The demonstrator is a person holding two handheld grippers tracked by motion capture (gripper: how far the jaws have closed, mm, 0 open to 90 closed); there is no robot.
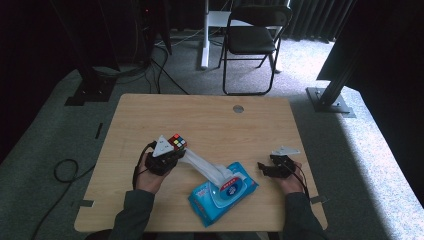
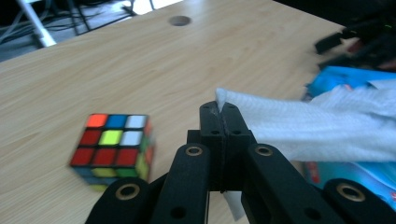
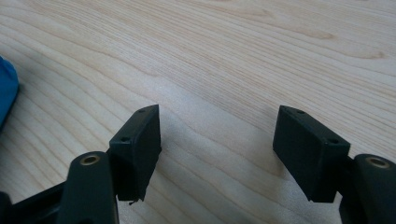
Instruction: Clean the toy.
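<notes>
Wooden table (image 1: pixel 150 115) carries a blue wipes pack (image 1: pixel 222 192) near the front edge, lid flipped up. A white wipe (image 1: pixel 205 167) stretches from the pack's opening up-left to the left gripper (image 2: pixel 223 112), jaws clamped tight on its end. Rubik's cube (image 1: pixel 177 142) sits just beside that gripper. Right gripper (image 3: pixel 217 140) rests w/ jaws apart over bare wood, right of the pack.

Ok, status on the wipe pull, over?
Left gripper shut on wipe, sheet stretched out from blue pack. Right gripper open, empty, over bare table. Puzzle cube sits close beside left gripper.
</notes>
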